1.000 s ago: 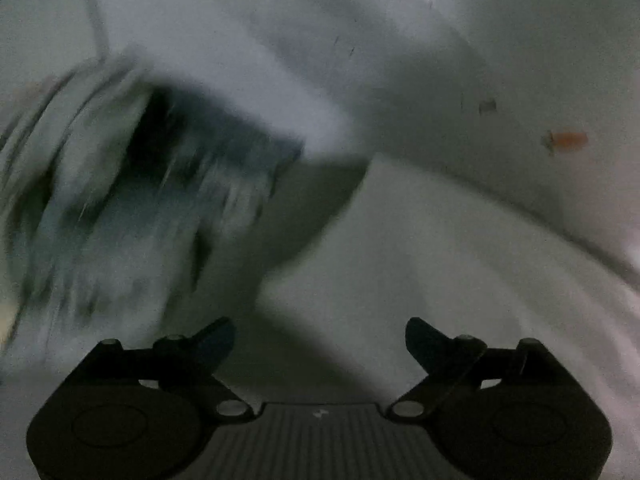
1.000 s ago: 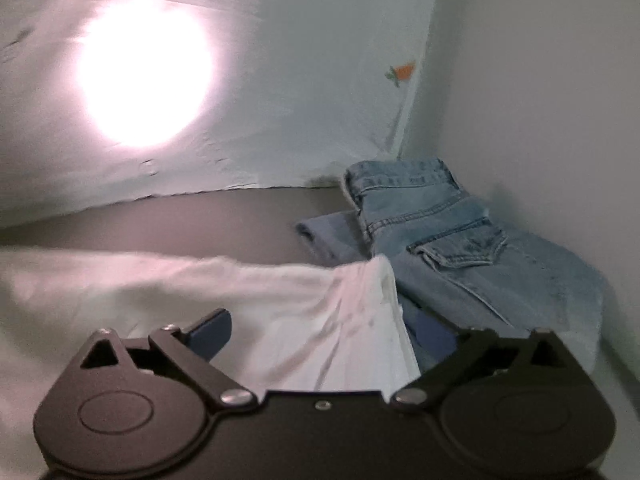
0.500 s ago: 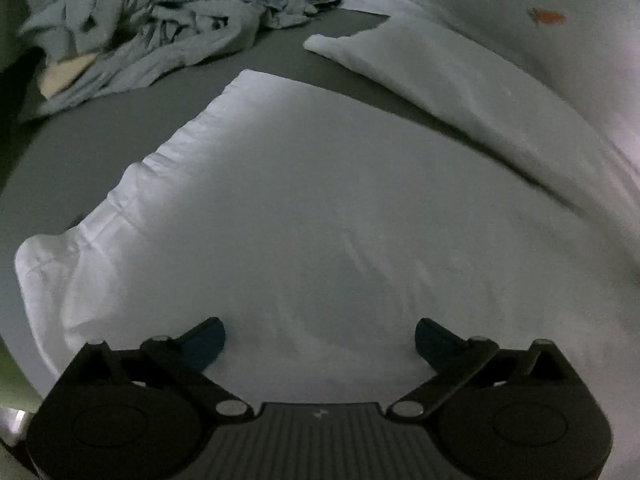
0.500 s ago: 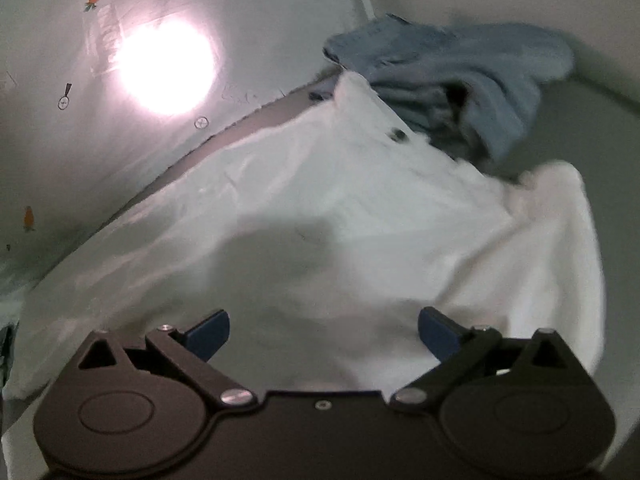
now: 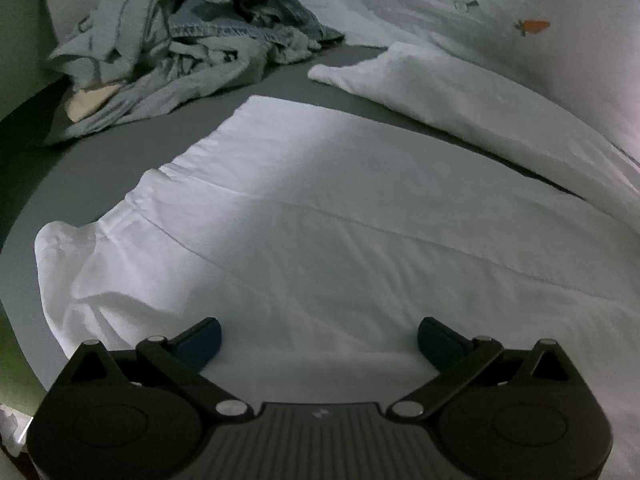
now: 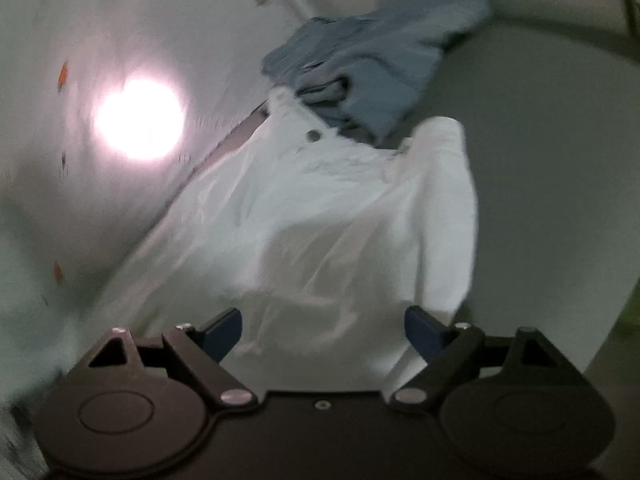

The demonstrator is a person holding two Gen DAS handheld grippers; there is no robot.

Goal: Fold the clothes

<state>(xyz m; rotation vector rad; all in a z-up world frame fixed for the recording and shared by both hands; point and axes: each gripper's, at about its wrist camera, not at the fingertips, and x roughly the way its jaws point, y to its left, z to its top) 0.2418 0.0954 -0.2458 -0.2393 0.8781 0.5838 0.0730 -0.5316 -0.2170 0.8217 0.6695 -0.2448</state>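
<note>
White trousers (image 5: 320, 216) lie spread flat on the grey surface (image 5: 100, 152), legs parted into a V — laid out so that a clean fold can begin. The left gripper (image 5: 319, 334) hovers low over one leg near its hem, fingers (image 5: 202, 338) wide apart with nothing between them, placed to take an edge. The right gripper (image 6: 323, 330) is over the waist end, where a button (image 6: 314, 135) shows; its jaws are closing, cloth lying under the gap but not yet pinched. Unfolded denim (image 5: 192, 36) is heaped beyond, clear of the working area, probably awaiting its turn. The right view is blurred.
</note>
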